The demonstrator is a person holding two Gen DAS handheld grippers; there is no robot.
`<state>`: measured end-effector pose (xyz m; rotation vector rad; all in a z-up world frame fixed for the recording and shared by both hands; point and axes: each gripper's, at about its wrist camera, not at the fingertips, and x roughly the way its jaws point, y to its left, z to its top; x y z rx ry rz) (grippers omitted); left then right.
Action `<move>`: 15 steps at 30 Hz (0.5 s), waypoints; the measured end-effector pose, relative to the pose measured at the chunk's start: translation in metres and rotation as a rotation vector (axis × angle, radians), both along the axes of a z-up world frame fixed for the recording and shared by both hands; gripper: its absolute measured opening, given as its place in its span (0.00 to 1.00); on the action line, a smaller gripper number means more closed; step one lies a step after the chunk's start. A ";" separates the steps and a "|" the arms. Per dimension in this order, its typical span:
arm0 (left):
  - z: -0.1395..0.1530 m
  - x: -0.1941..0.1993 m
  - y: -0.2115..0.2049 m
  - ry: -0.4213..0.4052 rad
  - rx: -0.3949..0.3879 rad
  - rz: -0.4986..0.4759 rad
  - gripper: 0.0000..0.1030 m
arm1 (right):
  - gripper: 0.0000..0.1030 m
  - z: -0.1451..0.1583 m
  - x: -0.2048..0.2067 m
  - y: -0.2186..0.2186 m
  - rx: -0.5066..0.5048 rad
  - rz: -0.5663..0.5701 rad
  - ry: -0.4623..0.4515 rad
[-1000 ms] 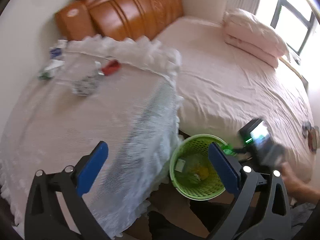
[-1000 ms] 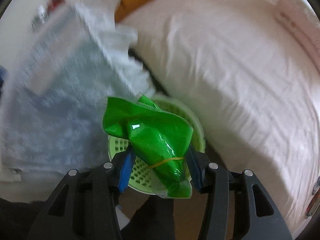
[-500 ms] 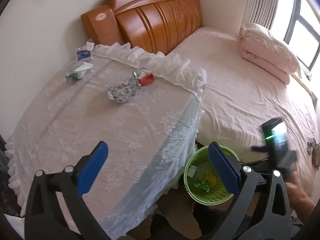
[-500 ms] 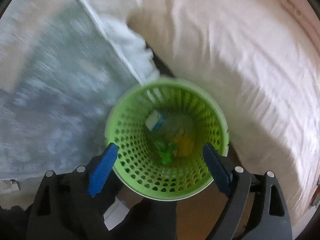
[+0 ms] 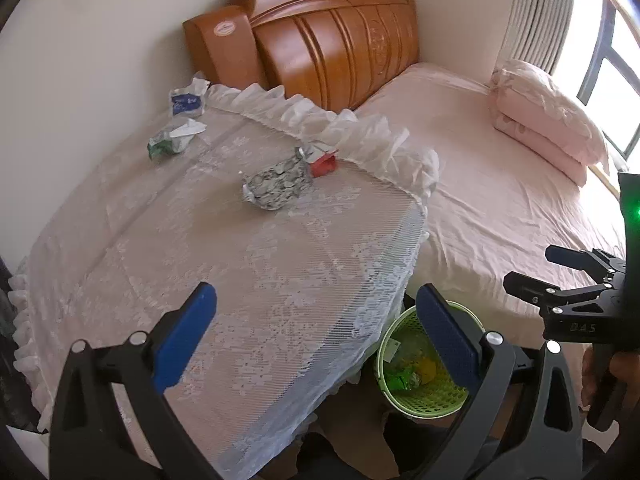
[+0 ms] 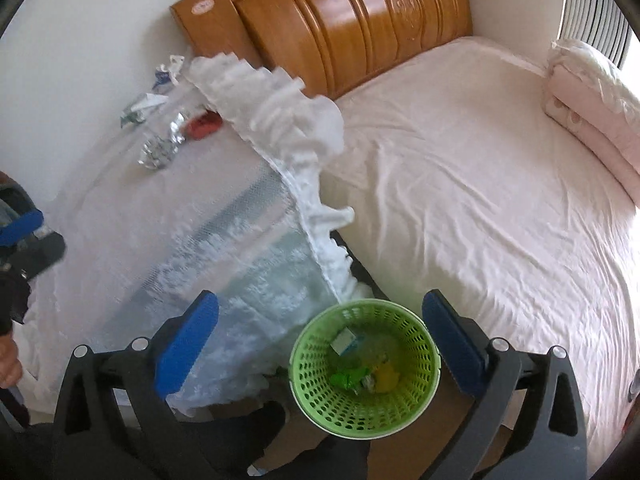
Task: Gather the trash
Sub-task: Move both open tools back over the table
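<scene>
1. The right gripper [image 6: 318, 340] is hanging over the green basket [image 6: 366, 420], jaws just spread wide and empty.
2. The left gripper [image 5: 316, 336] is standing open and empty above the worktop [image 5: 200, 260].
3. The foil wrapper [image 5: 276, 186] is lying ahead of the left jaws, its long axis crosswise, nearer the left hand.

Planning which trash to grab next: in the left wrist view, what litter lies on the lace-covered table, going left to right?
Green-and-white wrapper → blue-and-white packet, farther back → crumpled silver foil wrapper → red packet.
</scene>
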<state>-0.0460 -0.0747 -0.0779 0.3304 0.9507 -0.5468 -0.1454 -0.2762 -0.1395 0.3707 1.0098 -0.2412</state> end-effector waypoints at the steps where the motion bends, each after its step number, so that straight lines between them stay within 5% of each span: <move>1: -0.001 0.002 0.003 0.000 0.002 0.010 0.93 | 0.98 0.000 0.001 0.002 0.000 0.002 0.000; 8: -0.005 0.029 0.032 0.006 0.008 0.100 0.93 | 0.98 0.004 0.023 0.021 -0.005 0.045 -0.005; 15: -0.008 0.055 0.062 -0.004 0.054 0.172 0.93 | 0.98 0.016 0.089 0.048 -0.033 0.157 -0.050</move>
